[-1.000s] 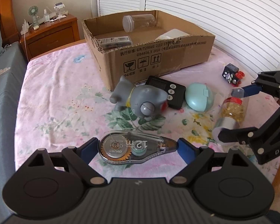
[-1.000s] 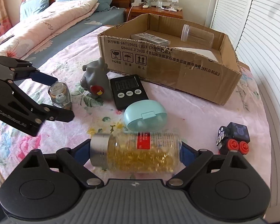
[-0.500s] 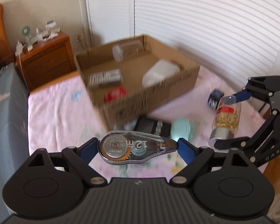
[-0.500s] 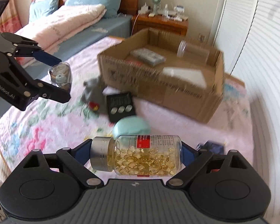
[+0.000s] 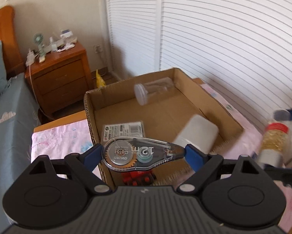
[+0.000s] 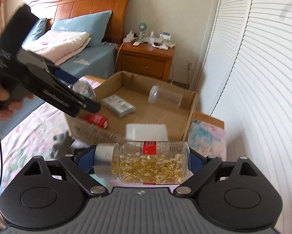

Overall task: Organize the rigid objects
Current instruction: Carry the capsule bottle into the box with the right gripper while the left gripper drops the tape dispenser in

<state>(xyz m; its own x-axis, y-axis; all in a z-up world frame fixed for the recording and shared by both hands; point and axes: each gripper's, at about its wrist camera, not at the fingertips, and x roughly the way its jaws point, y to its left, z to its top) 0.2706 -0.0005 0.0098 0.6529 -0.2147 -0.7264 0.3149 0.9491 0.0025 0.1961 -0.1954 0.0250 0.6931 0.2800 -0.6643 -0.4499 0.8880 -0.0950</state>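
**Carrying tape and bottle to the box**

Held two things at once, both clear of the bench (image 5: 64,136). Kept the fingers of the left gripper (image 5: 143,152) spread wide and clamped end to end on the tape (image 5: 126,153), flat face toward the camera, above the near-left part of the box (image 5: 90,117). Kept the fingers of the right gripper (image 6: 141,159) just as wide, pinching the bottle (image 6: 155,163) lengthways, silver cap on one pad and base on the other, just short of the near wall.

Found the box part filled: a clear jar (image 5: 151,93) on its side by the far wall, a flat packet (image 5: 124,129) left of middle, a white block (image 5: 196,134) toward the right, something red (image 5: 138,177) under the tape by the near wall. Judged the bare cardboard in the middle the best landing place.

Seemed wise to bring each gripper past the rim before letting go, and to lower each load almost to the box floor rather than drop it from height. Expected the round bottle to roll and knock the jar if released high, so better laid on its side against a wall or the block. Advised entering one gripper at a time, to keep the two from crowding over the box. Rated a slip of the thin tape the likelier fault, given so little pad contact at its ends. Worth holding firm until touchdown, then opening only slightly.
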